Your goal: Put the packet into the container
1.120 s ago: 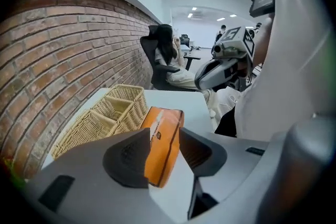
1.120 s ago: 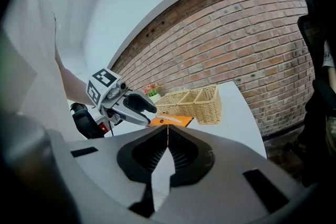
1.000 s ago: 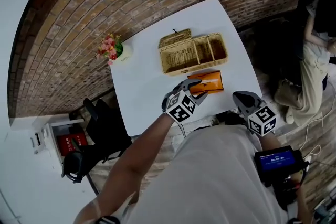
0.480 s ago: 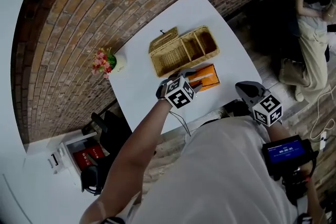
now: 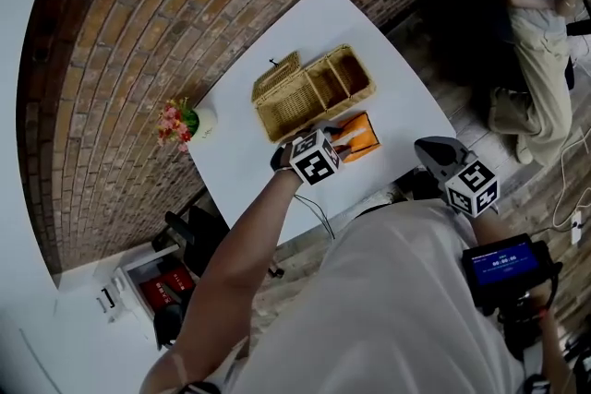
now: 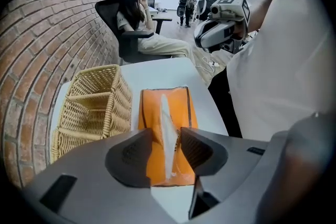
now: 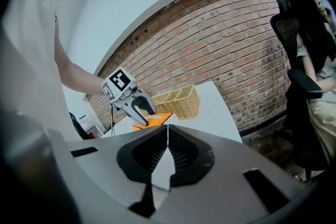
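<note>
An orange packet [image 5: 358, 136] with a white strip down its middle lies flat on the white table [image 5: 242, 169], just in front of the wicker container [image 5: 312, 90]. My left gripper [image 5: 338, 137] is open over the packet's near end. In the left gripper view its jaws stand either side of the packet [image 6: 167, 113], with the left gripper [image 6: 167, 136] low over it; contact cannot be told. The container [image 6: 93, 106] has several open compartments and sits to the packet's left. My right gripper [image 5: 441, 154] hangs off the table's near right edge, shut [image 7: 168, 131] on nothing.
A small vase of pink flowers [image 5: 181, 121] stands at the table's left edge against the brick wall. A person sits in a black chair [image 5: 531, 32] right of the table. A dark chair [image 5: 189, 231] stands at the table's near left.
My left gripper has moved forward from the packet's near side until its open jaws are over the packet's end. The right gripper has stayed by the table's edge.
</note>
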Motion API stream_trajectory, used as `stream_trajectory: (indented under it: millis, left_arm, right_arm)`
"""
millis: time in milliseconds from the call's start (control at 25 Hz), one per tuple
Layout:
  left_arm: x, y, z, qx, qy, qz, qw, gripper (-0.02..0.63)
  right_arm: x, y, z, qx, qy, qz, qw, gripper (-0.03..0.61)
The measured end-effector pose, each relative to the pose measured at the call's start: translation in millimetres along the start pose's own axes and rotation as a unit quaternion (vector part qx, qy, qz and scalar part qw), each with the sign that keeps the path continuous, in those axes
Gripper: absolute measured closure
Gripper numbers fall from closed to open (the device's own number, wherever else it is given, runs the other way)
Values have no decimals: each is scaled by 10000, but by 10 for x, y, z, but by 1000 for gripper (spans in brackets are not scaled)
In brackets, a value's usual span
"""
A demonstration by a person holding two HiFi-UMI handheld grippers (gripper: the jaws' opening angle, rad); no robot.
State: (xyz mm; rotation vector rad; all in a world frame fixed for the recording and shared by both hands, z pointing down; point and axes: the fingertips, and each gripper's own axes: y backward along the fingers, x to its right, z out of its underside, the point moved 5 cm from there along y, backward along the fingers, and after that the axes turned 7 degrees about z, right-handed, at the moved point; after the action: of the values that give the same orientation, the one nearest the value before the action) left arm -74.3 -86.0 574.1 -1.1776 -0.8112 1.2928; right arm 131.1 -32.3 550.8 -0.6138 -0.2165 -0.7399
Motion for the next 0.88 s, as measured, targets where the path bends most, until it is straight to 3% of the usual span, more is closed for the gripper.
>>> stream_trajectory:
  millis: [440,880]
  left_arm:
    - [-13,28,-20,40,140,104,9998,500]
    - [21,121,-4,107,97,-68,9999,535]
  right_arm:
    - [25,-3,11,-3,-70,58,10000,566]
    - [-24,-111,-62,-25,22,-31,10000,566]
